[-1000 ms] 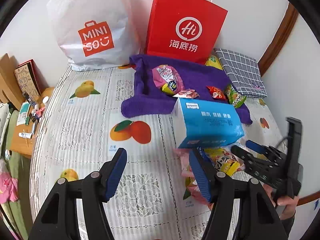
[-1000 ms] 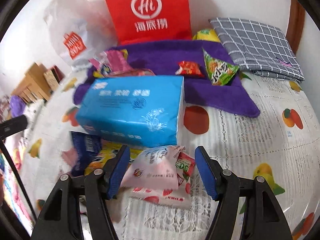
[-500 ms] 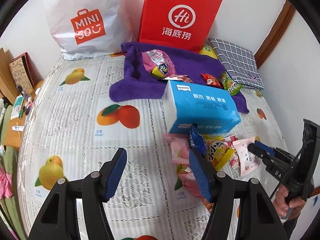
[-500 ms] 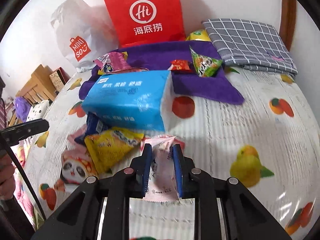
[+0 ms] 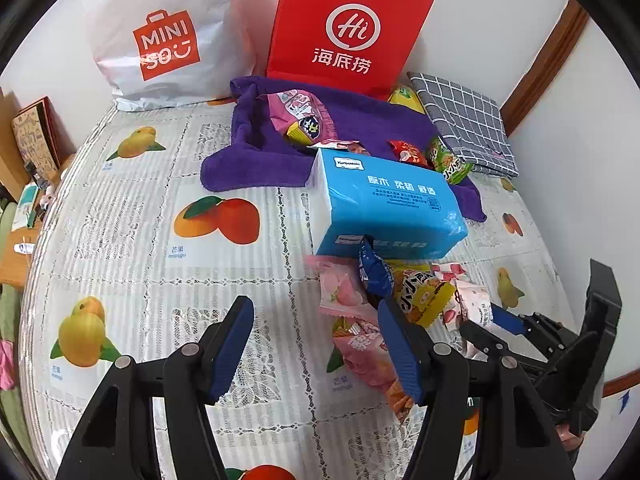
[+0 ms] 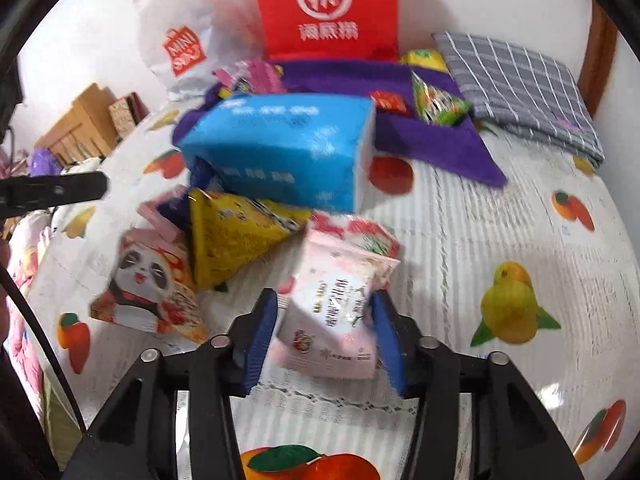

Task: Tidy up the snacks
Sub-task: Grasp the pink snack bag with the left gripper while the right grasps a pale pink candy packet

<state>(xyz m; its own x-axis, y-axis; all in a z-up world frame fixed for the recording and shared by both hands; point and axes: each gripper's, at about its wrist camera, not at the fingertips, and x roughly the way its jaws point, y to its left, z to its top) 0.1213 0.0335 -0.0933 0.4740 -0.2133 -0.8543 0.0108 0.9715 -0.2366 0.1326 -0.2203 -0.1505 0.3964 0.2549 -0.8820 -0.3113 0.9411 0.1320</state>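
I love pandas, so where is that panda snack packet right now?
In the right wrist view, the panda packet lies on the fruit-print cloth at lower left, touching the yellow packet, left of the right gripper.

Legible markings in the two wrist views.
White plastic bag (image 5: 168,36): "MINISO" on an orange bag-shaped logo. Red paper bag (image 5: 348,28): circled "Hi" above "海底捞". Blue tissue pack (image 5: 384,204): small "Yunyuan" tag, white Chinese characters too small to read. Bedsheet (image 5: 176,254): "芒果 mango" beneath the printed fruit.
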